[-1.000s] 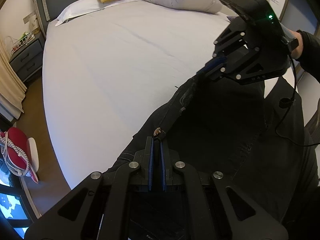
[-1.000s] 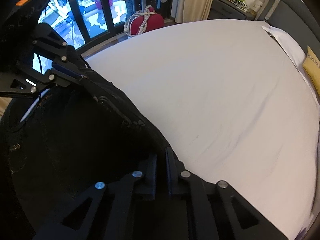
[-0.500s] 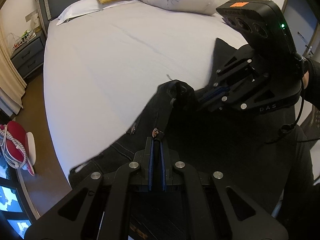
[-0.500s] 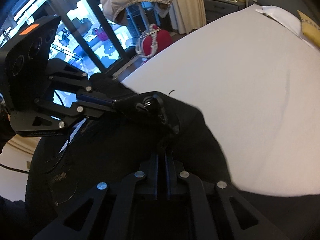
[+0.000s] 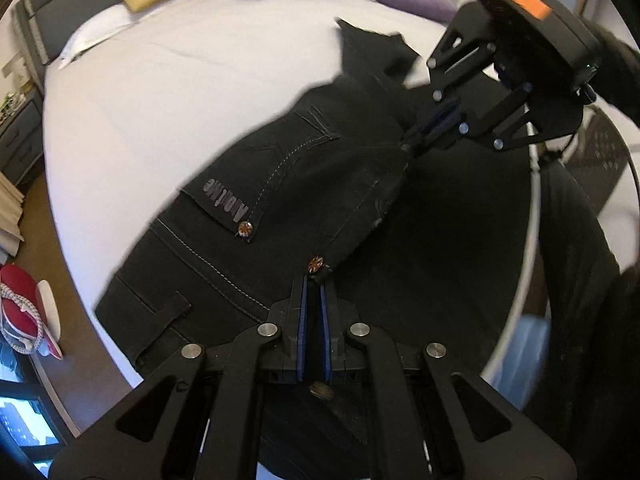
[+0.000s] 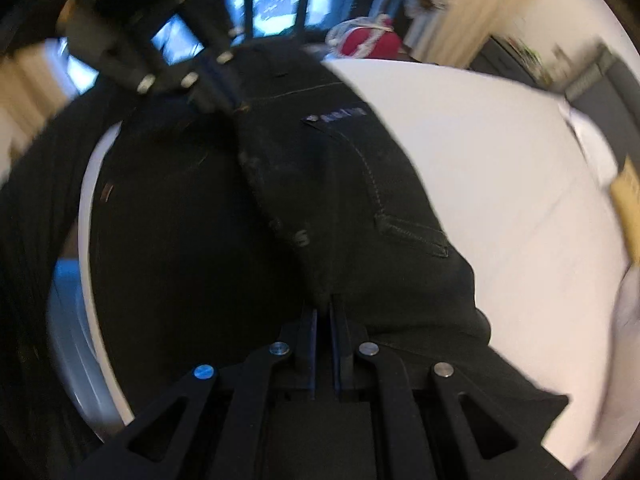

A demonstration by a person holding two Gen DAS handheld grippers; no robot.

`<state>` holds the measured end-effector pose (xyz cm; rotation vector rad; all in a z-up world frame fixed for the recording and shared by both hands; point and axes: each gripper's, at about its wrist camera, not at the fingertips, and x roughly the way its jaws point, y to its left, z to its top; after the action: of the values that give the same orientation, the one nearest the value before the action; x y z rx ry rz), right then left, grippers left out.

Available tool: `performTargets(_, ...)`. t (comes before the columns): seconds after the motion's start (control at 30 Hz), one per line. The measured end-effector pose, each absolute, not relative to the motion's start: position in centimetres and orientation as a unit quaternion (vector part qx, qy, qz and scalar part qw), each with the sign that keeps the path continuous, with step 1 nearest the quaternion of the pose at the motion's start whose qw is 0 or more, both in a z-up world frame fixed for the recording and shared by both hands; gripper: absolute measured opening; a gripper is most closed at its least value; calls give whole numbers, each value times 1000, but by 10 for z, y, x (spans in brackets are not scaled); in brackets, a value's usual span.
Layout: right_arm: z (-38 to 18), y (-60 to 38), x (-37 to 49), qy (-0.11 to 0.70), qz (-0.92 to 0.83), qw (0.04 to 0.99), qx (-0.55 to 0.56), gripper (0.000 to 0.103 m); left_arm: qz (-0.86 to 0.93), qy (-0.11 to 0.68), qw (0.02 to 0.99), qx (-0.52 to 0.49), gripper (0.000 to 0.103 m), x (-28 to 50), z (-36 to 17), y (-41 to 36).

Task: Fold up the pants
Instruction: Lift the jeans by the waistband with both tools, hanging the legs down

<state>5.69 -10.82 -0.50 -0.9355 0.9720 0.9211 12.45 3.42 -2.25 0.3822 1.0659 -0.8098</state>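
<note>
Both tongs, left and right, are clenched on the black pants, held over the bed edge; no fold is seen yet, so folding remains.

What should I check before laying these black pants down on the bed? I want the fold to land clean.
1. Left hand-held gripper shut on the pants at the waistband: ok.
2. Right hand-held gripper shut on the pants: ok.
3. Fabric between the two grips taut: not ok, it sags.
4. White bed sheet beyond the pants free of clutter: ok.
5. Legs lying flat: cannot tell, hidden.
</note>
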Motion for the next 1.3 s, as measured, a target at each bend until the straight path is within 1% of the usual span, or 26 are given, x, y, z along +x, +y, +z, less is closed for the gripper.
performTargets(0.03, -5, -106, 48, 427, 410, 679, -434, 7, -376, 492, 763, 183, 5, 117, -24, 31)
performTargets(0.1, -13, -100, 12, 389, 398, 654, -513, 7, -387, 492, 754, 198, 5, 100, -24, 22)
performTargets(0.2, -20, -96, -21, 366, 395, 632, -557, 7, -401, 490, 743, 218, 5, 76, -25, 17)
performTargets(0.43, -22, -95, -48, 363, 397, 628, -563, 6, -405, 502, 724, 245, 5, 43, -19, 9)
performTargets(0.57, -22, -102, -76, 359, 397, 632, -560, 6, -399, 505, 727, 239, 5, 41, -11, 11)
performTargets(0.67, -26, -101, -81, 360, 392, 639, -556, 6, -397, 512, 724, 238, 5, 48, -13, 11)
performTargets(0.83, -30, -101, -88, 361, 385, 638, -561, 7, -403, 507, 721, 244, 5, 28, -16, 15)
performTargets(1.13, -40, -91, -89, 363, 378, 639, -563, 7, -397, 513, 720, 246, 5, 35, -16, 22)
performTargets(1.3, -50, -88, -89, 369, 370, 643, -560, 7, -392, 534, 720, 208, 7, 47, -19, 26)
